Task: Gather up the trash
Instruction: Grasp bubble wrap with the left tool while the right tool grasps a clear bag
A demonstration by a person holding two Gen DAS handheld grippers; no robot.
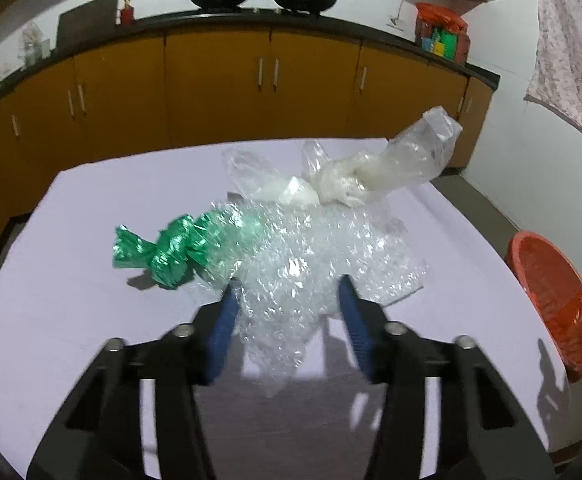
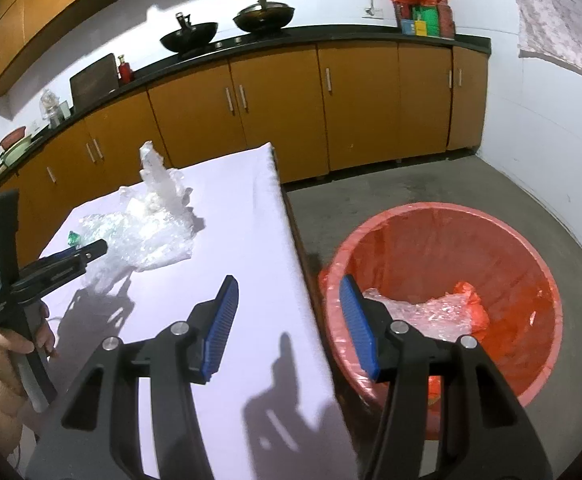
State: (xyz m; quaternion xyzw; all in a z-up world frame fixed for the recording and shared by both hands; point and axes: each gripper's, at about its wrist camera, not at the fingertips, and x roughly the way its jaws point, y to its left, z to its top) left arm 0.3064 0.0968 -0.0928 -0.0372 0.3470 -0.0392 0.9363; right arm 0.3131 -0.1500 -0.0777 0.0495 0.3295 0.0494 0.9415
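A sheet of clear bubble wrap lies on the white table, over one end of a green foil wrapper. A knotted clear plastic bag lies behind it. My left gripper is open, its blue pads on either side of the bubble wrap's near end. It also shows in the right wrist view at the pile of plastic. My right gripper is open and empty, above the table's right edge and the red bin, which holds clear plastic.
The red bin stands on the grey floor to the right of the table. Orange cabinets with a black counter run along the far wall, with two woks on top. A cloth hangs at the right.
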